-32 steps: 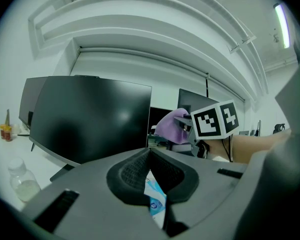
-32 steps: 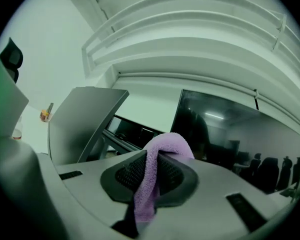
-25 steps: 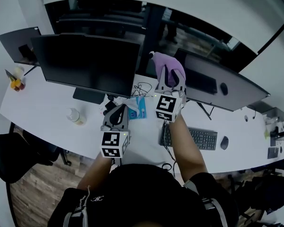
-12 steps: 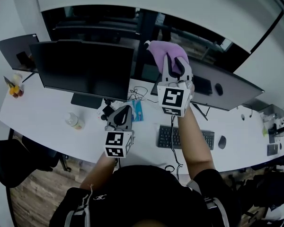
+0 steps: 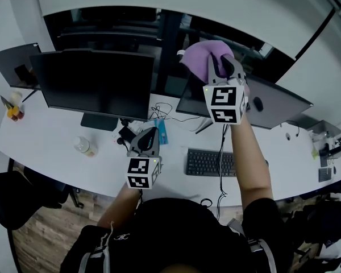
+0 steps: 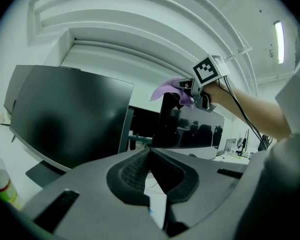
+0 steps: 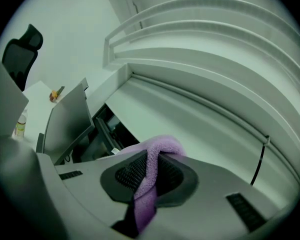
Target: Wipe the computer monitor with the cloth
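The right gripper (image 5: 221,68) is clenched on a purple cloth (image 5: 200,56), holding it high at the top corner of the right-hand monitor (image 5: 273,104). The left gripper (image 5: 145,142) hangs low over the desk (image 5: 51,147), its jaws pressed together on nothing, near the keyboard (image 5: 210,162).

1. The right gripper (image 5: 221,68), clamped on the purple cloth (image 5: 198,54), has climbed from lower on the right-hand monitor (image 5: 273,104) to its top left corner
2. Its arm has stretched further out and now crosses the keyboard (image 5: 209,162) at its right part, not its left end
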A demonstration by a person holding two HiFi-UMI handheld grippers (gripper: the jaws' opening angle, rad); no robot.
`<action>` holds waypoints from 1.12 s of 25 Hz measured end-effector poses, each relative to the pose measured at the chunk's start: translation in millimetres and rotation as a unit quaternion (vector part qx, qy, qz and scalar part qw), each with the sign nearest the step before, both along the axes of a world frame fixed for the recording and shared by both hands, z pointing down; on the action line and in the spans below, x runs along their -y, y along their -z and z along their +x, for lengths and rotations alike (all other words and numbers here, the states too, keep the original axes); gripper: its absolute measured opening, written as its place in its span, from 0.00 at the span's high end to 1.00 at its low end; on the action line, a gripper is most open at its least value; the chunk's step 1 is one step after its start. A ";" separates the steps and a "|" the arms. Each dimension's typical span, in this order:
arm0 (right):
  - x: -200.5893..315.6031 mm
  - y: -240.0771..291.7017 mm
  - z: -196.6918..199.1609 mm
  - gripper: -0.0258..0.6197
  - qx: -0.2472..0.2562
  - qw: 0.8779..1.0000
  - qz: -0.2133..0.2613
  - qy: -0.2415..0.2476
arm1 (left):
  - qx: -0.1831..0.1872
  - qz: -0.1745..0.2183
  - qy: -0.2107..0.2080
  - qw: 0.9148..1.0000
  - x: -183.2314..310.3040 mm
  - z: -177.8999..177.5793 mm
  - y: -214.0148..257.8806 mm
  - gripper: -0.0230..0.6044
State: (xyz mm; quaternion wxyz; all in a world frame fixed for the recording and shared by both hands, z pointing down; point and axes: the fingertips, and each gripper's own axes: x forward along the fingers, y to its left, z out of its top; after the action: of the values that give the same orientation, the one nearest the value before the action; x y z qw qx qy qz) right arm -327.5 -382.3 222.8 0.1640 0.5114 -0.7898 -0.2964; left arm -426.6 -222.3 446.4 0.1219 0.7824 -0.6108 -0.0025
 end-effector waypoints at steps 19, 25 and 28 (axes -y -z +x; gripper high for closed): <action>22.3 -8.0 108.6 0.87 -0.041 0.996 -0.063 -0.040 | 0.006 -0.001 -0.030 1.000 8.7 68.4 2.4 0.94; 27.6 -9.1 149.1 0.87 -0.033 0.996 -0.071 -0.049 | 0.022 0.000 -0.035 0.999 14.6 96.6 5.5 0.94; 28.8 -8.4 173.2 0.87 -0.027 0.995 -0.075 -0.052 | 0.027 0.003 -0.038 0.999 15.5 115.0 10.0 0.94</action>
State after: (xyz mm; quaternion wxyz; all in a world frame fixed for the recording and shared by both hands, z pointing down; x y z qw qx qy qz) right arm -154.3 -411.2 231.2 0.2384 0.5303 -0.7773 -0.2404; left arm -311.6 -237.8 436.5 0.1031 0.8048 -0.5841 0.0218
